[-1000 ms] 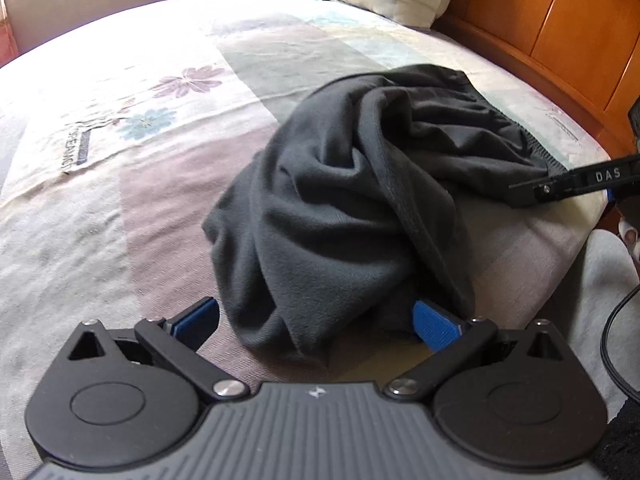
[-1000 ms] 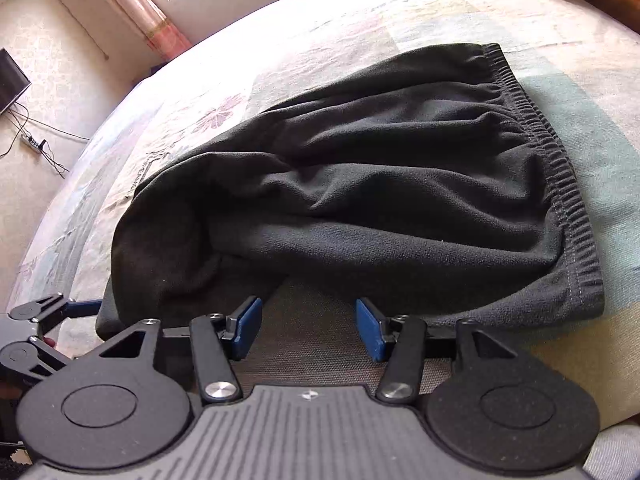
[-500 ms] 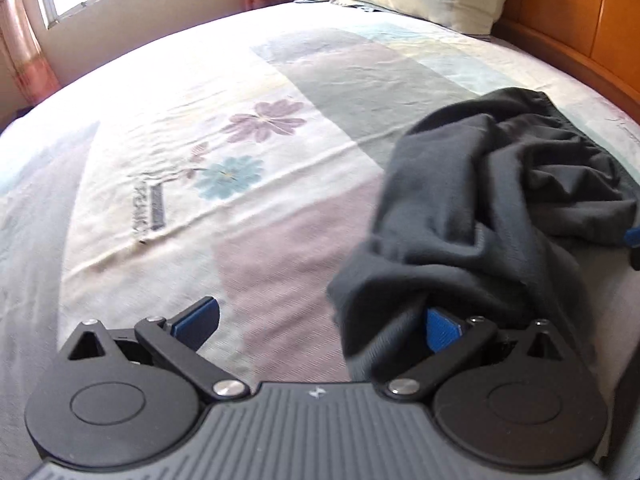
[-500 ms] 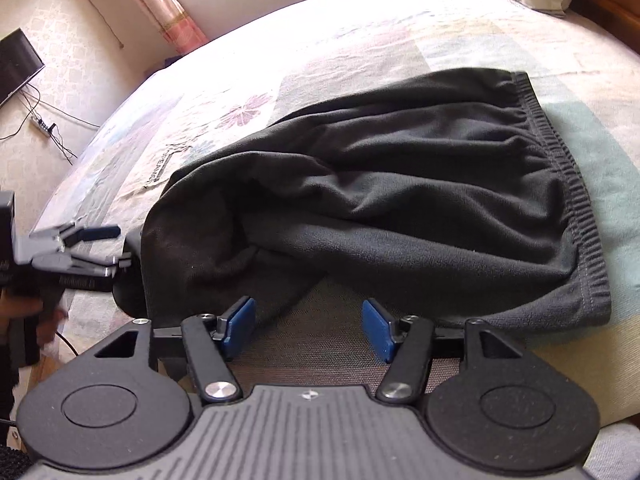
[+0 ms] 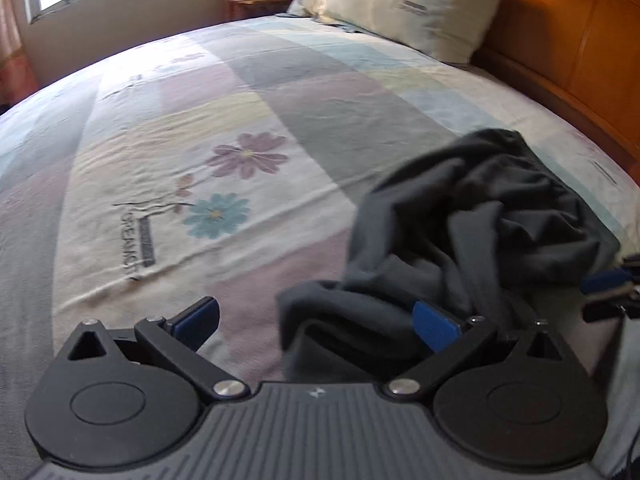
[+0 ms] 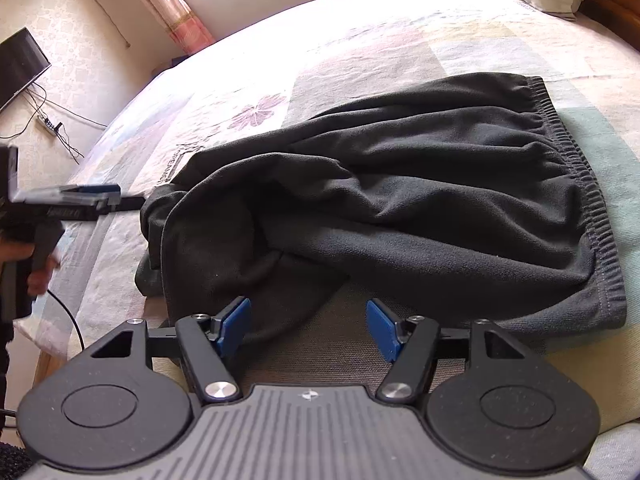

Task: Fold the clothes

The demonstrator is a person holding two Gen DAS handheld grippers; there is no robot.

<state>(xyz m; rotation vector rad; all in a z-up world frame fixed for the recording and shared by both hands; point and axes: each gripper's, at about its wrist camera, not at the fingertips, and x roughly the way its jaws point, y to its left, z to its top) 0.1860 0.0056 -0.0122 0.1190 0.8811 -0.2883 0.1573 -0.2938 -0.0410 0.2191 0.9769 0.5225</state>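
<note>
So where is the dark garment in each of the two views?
Left wrist view: the dark garment is bunched at the lower right, reaching to the frame's right side.
Right wrist view: it lies spread across the centre, elastic band on the right.
Shared landmark: the purple flower print.

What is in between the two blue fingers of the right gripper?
In the right wrist view, the right gripper, its jaws opening, has mostly bare bedsheet there; a corner of the dark garment lies by one pad.
</note>
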